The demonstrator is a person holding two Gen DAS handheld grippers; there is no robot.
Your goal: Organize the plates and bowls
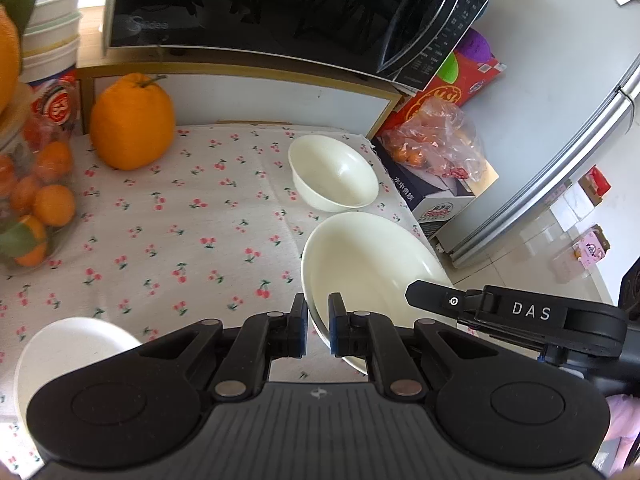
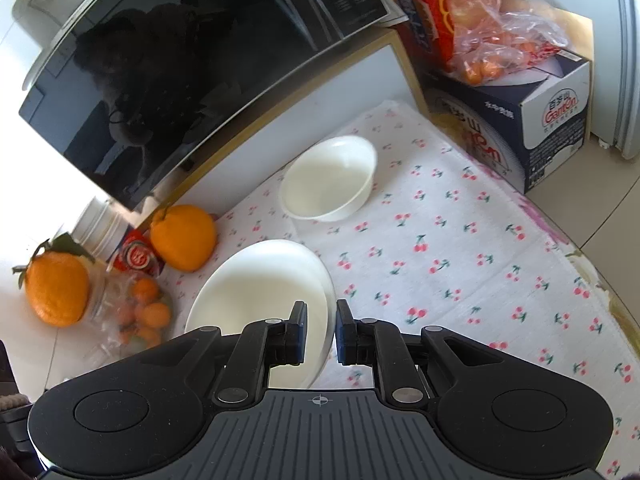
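A white plate (image 1: 368,264) is held above the cherry-print cloth by both grippers. My left gripper (image 1: 318,330) is shut on its left rim; my right gripper shows in that view as a black arm (image 1: 520,312) at the plate's right side. In the right wrist view my right gripper (image 2: 322,330) is shut on the same plate (image 2: 260,284) at its rim. A small white bowl (image 1: 334,172) sits on the cloth beyond the plate, also in the right wrist view (image 2: 328,178). Another white bowl (image 1: 68,352) lies at the near left.
A large orange (image 1: 132,122) stands at the back left by a jar of small oranges (image 1: 32,200). A black microwave (image 1: 260,8) sits on a shelf above. Boxes with a bag of oranges (image 1: 436,144) stand right of the table. Stacked bowls (image 1: 52,32) stand far left.
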